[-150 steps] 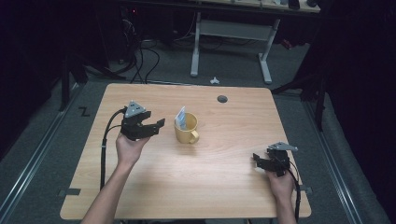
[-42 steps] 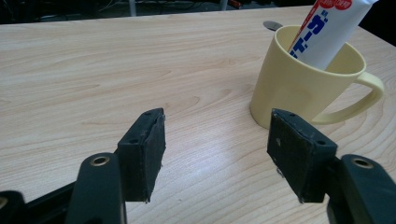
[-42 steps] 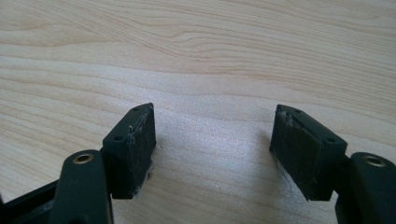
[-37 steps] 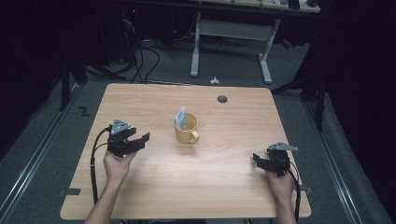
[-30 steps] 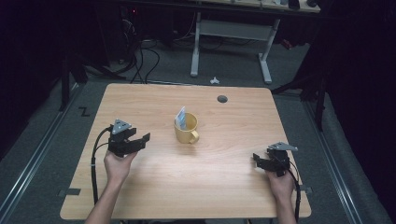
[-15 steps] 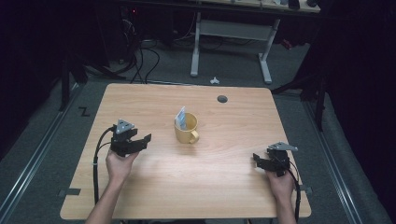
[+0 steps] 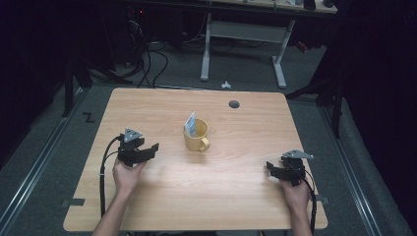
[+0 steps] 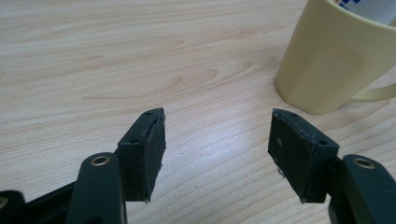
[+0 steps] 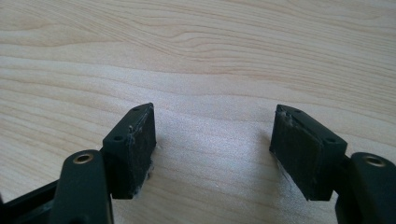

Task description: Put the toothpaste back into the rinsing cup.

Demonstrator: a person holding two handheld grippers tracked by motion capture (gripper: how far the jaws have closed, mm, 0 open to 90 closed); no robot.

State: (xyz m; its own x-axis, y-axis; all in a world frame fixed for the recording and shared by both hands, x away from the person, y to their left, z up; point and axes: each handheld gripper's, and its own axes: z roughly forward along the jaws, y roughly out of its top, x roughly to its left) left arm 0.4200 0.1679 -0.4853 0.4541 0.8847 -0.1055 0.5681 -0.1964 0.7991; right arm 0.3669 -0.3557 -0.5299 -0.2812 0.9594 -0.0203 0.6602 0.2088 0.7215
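On the wooden table [image 7: 162,105] we see the yellow mug [image 8: 343,58] at 1 o'clock off the left gripper [image 8: 217,140], jaws apart w/ nothing between; right gripper [image 9: 215,135] likewise released.

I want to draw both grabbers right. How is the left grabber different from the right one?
The left gripper sits close to the yellow mug, while the right gripper is far from it, near the table's right edge. The left gripper points toward the mug, which shows in the left gripper view; the right gripper faces bare wood. Both are black, both have open jaws holding nothing, and both are low over the table in a person's hand.
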